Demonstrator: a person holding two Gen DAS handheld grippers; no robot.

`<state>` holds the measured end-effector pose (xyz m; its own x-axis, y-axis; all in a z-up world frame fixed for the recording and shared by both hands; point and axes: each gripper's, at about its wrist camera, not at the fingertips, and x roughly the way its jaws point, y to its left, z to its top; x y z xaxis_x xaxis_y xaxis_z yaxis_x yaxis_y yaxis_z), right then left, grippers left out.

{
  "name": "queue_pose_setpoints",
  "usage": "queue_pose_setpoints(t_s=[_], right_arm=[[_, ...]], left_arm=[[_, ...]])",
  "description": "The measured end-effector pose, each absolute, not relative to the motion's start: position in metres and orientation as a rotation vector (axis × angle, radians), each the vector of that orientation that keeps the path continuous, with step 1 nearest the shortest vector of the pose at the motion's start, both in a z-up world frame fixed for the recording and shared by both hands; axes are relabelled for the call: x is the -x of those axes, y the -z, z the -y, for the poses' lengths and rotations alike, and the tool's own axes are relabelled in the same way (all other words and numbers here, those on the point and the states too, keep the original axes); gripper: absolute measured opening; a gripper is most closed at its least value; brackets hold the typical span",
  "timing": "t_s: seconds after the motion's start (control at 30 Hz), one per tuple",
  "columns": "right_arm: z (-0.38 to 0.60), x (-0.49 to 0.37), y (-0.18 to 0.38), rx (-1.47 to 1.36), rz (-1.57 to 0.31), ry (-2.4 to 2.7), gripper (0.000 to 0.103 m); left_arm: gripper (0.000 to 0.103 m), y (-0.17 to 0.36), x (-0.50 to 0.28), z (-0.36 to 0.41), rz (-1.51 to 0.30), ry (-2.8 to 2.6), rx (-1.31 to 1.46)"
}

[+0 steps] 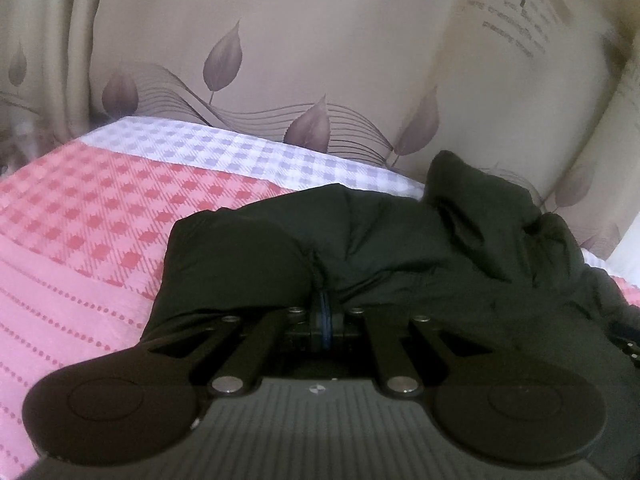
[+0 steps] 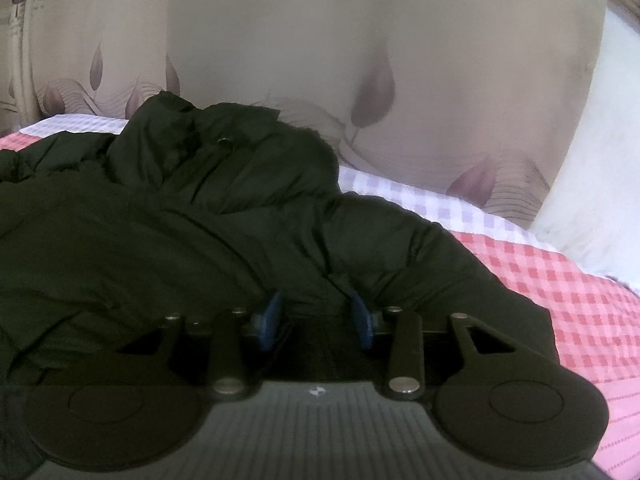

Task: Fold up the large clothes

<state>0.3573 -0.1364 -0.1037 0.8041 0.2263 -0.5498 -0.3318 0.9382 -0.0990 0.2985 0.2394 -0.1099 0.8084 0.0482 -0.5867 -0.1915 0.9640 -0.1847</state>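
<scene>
A dark green puffy jacket lies crumpled on a bed; it also shows in the right wrist view. My left gripper is low against the jacket's near edge, its blue pads pressed together with jacket fabric bunched right at them. My right gripper is also low on the jacket's near edge. Its two blue fingertips stand apart with dark fabric between and over them. The tips of both grippers are partly buried in the fabric.
The bed sheet is pink and red checked with a white and lilac band at the far side. A beige curtain with leaf prints hangs behind the bed. A white wall is at the right.
</scene>
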Motion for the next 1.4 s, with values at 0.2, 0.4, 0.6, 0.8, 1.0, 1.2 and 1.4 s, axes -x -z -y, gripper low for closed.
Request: queue_pose_setpoints(t_s=[0.2,0.4,0.6,0.8,1.0,1.2,1.4], right_arm=[[0.149,-0.328,0.064,0.080,-0.413,-0.272,0.042],[0.093,-0.302,0.048,0.267,-0.383,-0.448,0.043],[0.099,-0.331,0.097,0.221,-0.551,-0.410,0.069],[0.112,-0.347,0.101,0.112,-0.632,-0.387,0.093],[0.113,-0.348,0.102,0.118,-0.632,-0.365,0.099],[0.112,-0.351,0.104,0.136,-0.621,-0.334,0.103],[0.113,-0.352,0.103,0.133,-0.624,-0.334,0.103]], left_arm=[[0.011,0.109,-0.298,-0.235,-0.618,-0.139,0.214],[0.011,0.108,-0.297,-0.235,-0.620,-0.141,0.201],[0.011,0.108,-0.297,-0.233,-0.619,-0.130,0.190],[0.011,0.108,-0.297,-0.234,-0.619,-0.134,0.191],[0.011,0.107,-0.296,-0.229,-0.616,-0.154,0.159],[0.011,0.106,-0.294,-0.222,-0.611,-0.181,0.109],[0.012,0.105,-0.294,-0.214,-0.612,-0.202,0.049]])
